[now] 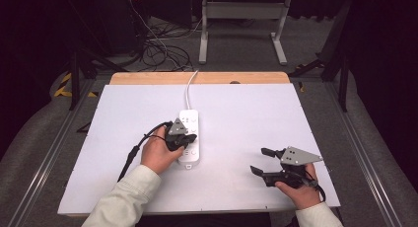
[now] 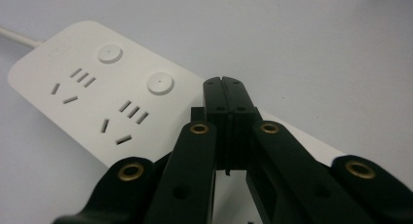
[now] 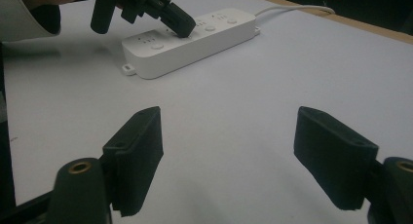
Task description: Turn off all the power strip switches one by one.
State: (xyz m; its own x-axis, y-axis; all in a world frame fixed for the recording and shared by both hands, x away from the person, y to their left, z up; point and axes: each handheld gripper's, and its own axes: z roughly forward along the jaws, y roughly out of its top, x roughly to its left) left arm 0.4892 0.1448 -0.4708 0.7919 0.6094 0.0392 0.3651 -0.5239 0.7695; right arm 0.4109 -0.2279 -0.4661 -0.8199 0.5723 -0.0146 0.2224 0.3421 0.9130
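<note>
White power strip (image 1: 189, 138) lying flat, round buttons beside sockets, cord (image 1: 190, 86) trailing away; left gripper (image 2: 225, 85) clenched, pressing onto it; right gripper (image 3: 238, 151) released, resting well apart on table (image 1: 246, 118)

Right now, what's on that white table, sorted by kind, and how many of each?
White power strip with its cord: 1
Black tongs: 2, the left tongs shut with tips down on the strip, the right tongs open over the bare table
Total: 3

Bright table, dark surroundings, soft focus.
</note>
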